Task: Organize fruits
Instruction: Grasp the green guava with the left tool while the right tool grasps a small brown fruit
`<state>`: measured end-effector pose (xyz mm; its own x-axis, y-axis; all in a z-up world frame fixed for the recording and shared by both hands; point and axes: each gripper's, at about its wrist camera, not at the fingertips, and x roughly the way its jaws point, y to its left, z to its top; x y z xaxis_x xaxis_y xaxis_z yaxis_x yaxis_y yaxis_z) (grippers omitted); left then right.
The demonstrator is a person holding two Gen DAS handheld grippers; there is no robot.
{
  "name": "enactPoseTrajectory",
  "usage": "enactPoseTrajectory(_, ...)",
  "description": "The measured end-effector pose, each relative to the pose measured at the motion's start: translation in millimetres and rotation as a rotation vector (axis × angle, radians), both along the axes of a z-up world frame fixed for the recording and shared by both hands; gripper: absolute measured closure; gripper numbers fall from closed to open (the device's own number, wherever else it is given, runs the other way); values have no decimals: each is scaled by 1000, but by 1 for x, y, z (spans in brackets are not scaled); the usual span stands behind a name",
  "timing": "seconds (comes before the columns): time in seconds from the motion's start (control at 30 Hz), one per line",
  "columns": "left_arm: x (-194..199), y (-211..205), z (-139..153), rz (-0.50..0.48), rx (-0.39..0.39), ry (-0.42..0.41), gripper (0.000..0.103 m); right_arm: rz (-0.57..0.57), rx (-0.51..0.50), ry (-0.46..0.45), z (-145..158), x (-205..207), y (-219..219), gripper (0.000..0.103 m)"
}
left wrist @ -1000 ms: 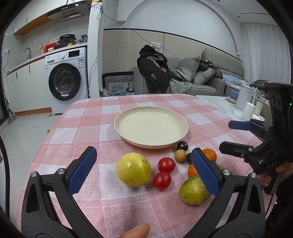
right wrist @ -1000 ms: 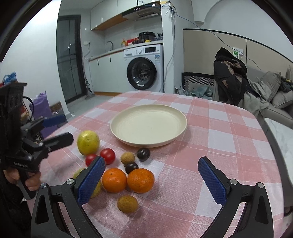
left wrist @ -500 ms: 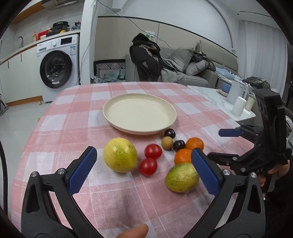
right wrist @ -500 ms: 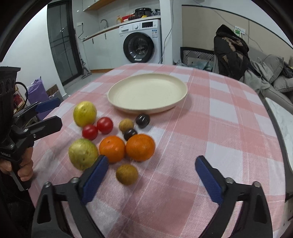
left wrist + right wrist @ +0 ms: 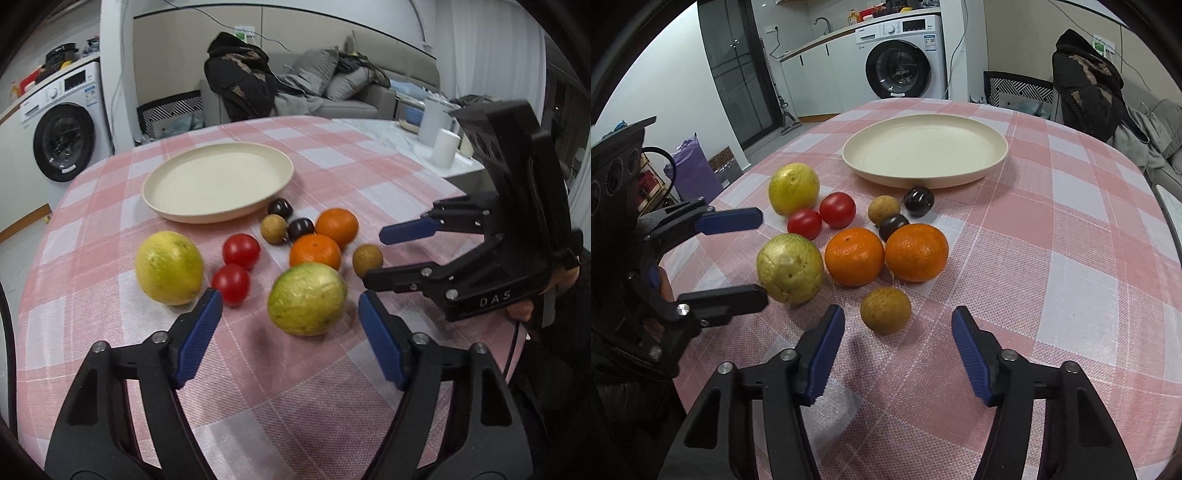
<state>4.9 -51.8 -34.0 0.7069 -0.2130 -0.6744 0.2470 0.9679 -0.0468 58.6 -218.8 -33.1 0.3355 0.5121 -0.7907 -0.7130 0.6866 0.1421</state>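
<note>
Behind right gripper (image 5: 373, 254) fingers, half-spread w/ nothing between: brown fruit (image 5: 367, 259) partly hidden, hand cut off.

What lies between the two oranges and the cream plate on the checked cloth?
Between the oranges and the plate lie a brown longan and two dark round fruits, clearest in the right wrist view.

Pink-white checked tablecloth (image 5: 1052, 258); cream plate (image 5: 925, 153); blue-padded black tongs (image 5: 897, 343).

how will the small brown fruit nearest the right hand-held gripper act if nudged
The small brown fruit looks round and rests free on the tablecloth, so it would probably roll. It seems light and firm-skinned. The right hand-held gripper is open, not touching it.
</note>
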Motion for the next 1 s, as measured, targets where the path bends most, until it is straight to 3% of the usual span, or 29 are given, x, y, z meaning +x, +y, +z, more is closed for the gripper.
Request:
enactPoseTrajectory(0.1, 6, -1, -7, -18, -24, 49, 43, 9, -2, 1, -1, -1, 1, 49)
enactPoseTrajectory(0.43, 23, -4, -18, -22, -57, 117, 44, 13, -5, -3, -2, 1, 6, 61)
enactPoseTrajectory(0.53, 30, -4, -20, -14, -66, 137, 54, 10, -9, -7, -2, 1, 6, 67)
enactPoseTrajectory(0.67, 32, -3, -20, -13, -84, 138, 54, 22, -1, -2, -3, 1, 6, 73)
enactPoseTrajectory(1.0, 20, -1, -7, -21, -87, 55, 54, 32, 25, -36, 5, -4, 4, 73)
